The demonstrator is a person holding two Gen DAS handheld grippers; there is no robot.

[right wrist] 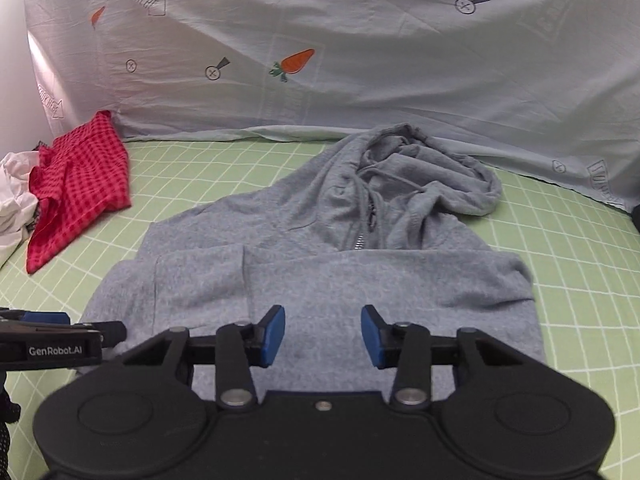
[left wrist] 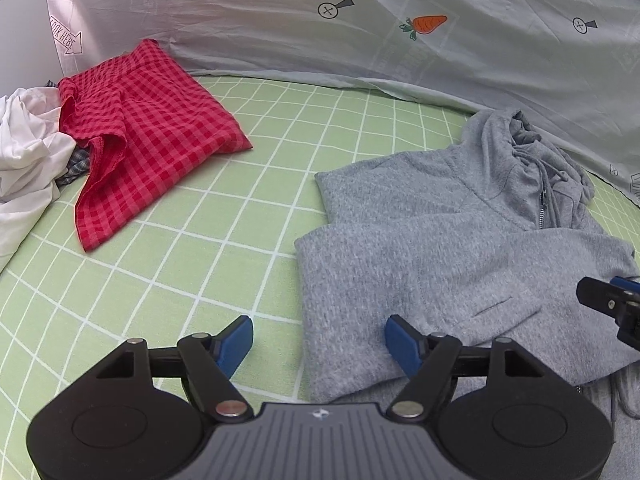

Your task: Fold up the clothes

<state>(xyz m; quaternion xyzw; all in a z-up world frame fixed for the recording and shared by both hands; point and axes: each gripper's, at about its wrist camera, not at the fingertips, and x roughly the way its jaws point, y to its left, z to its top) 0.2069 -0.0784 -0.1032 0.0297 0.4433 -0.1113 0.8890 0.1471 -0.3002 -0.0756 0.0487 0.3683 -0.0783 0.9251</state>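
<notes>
A grey zip hoodie [left wrist: 452, 248] lies on the green checked sheet [left wrist: 208, 248], its sleeves folded across the front and its hood bunched at the far end. It fills the middle of the right wrist view [right wrist: 320, 272]. My left gripper [left wrist: 319, 342] is open and empty over the hoodie's left edge. My right gripper [right wrist: 323, 334] is open and empty, low over the hoodie's near part. The right gripper's tip shows at the right edge of the left wrist view [left wrist: 608, 300]. The left gripper's side shows at the left of the right wrist view [right wrist: 56, 340].
A folded red checked garment [left wrist: 148, 132] lies at the far left, also in the right wrist view [right wrist: 76, 188]. A crumpled white garment [left wrist: 28, 152] sits beside it. A pale printed cloth [left wrist: 360, 24] hangs as a backdrop along the far edge.
</notes>
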